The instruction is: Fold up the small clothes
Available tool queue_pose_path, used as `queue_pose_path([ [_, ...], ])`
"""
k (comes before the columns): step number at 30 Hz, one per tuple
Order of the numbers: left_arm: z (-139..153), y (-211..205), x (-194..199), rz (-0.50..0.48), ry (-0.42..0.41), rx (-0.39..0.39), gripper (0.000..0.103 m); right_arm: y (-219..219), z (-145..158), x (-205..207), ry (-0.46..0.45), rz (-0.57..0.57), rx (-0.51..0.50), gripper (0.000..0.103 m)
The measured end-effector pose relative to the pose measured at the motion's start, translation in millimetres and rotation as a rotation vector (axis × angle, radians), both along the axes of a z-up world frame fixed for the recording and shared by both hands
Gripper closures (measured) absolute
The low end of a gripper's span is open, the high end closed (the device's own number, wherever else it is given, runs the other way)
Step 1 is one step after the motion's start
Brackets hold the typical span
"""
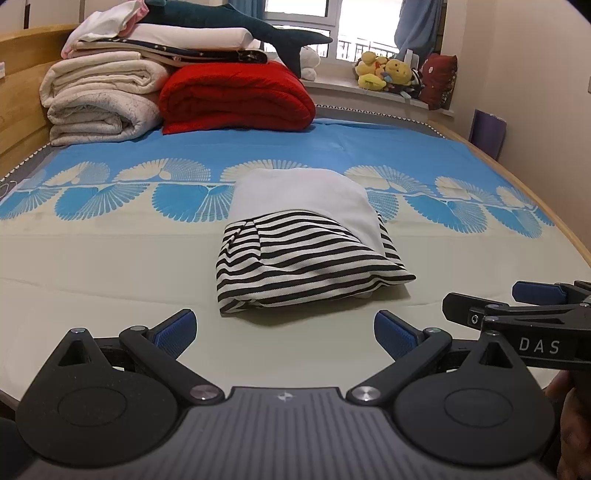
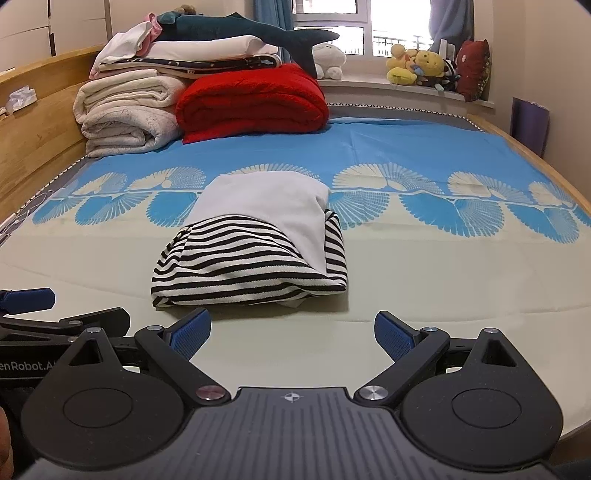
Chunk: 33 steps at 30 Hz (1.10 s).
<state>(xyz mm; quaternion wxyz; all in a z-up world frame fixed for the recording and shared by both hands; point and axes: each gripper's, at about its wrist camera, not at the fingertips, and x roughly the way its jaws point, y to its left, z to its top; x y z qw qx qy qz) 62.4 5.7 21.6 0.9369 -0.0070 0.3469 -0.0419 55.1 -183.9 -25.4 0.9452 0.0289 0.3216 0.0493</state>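
A small garment [image 1: 303, 240], black-and-white striped with a plain white panel on top, lies folded into a compact bundle on the bed; it also shows in the right wrist view [image 2: 255, 247]. My left gripper [image 1: 284, 332] is open and empty, just short of the bundle's near edge. My right gripper [image 2: 291, 334] is open and empty, also just in front of the bundle. The right gripper shows at the right edge of the left wrist view [image 1: 517, 306], beside the left one. The left gripper shows at the left edge of the right wrist view [image 2: 44, 314].
The bed sheet [image 1: 110, 258] is cream near me and blue with fan patterns farther off. Folded white blankets [image 1: 99, 96] and a red blanket [image 1: 236, 99] are stacked at the headboard, with a plush shark [image 1: 240, 26] on top. Stuffed toys [image 1: 388, 74] sit on the windowsill.
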Motion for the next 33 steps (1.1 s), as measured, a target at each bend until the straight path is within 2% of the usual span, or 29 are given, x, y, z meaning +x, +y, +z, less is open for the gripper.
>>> queue_pose_path([
  [33, -0.2, 1.0, 0.4, -0.001, -0.001, -0.002, 0.001, 0.4, -0.6, 0.2, 0.010, -0.008, 0.008, 0.008],
])
